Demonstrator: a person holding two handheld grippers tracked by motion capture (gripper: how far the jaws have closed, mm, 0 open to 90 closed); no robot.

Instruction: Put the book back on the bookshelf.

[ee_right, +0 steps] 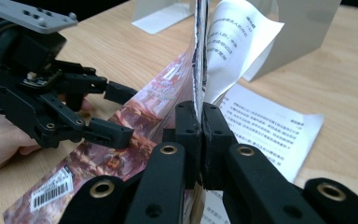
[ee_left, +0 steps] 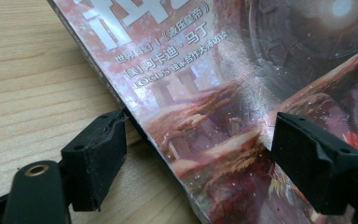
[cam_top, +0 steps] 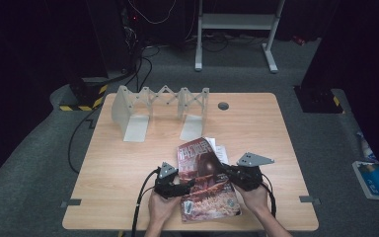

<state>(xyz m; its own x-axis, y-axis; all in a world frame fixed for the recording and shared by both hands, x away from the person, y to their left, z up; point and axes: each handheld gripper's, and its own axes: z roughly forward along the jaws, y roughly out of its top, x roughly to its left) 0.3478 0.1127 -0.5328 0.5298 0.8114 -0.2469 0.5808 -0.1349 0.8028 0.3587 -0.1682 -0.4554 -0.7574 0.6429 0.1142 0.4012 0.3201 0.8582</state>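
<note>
Two claws work on one magazine (cam_top: pixel 206 180) at the near edge of the bench (cam_top: pixel 128 163). My right claw (ee_right: pixel 201 122) is pressed tight on the front cover and some pages, approx. at the open edge, and lifts them up vertical; white inside pages w/ printed text curl away behind the pads, and one text page lies flat on the wood under it. My left claw (ee_left: pixel 198 154) stands wide apart, w/ nothing gripped: one pad sits on the wood just beside the spine edge, the other hovers over the red cover picture. In the high view the left claw (cam_top: pixel 185 185) is at the left side of the magazine and the right claw (cam_top: pixel 227 174) at its right side, both hands coming from the bottom. The magazine lies tilted, barcode corner toward me. Farther back on the bench stands a grey extendable book rack (cam_top: pixel 160 109), well apart from the magazine, and a round grey cable cap (cam_top: pixel 223 105) is near the far edge.
</note>
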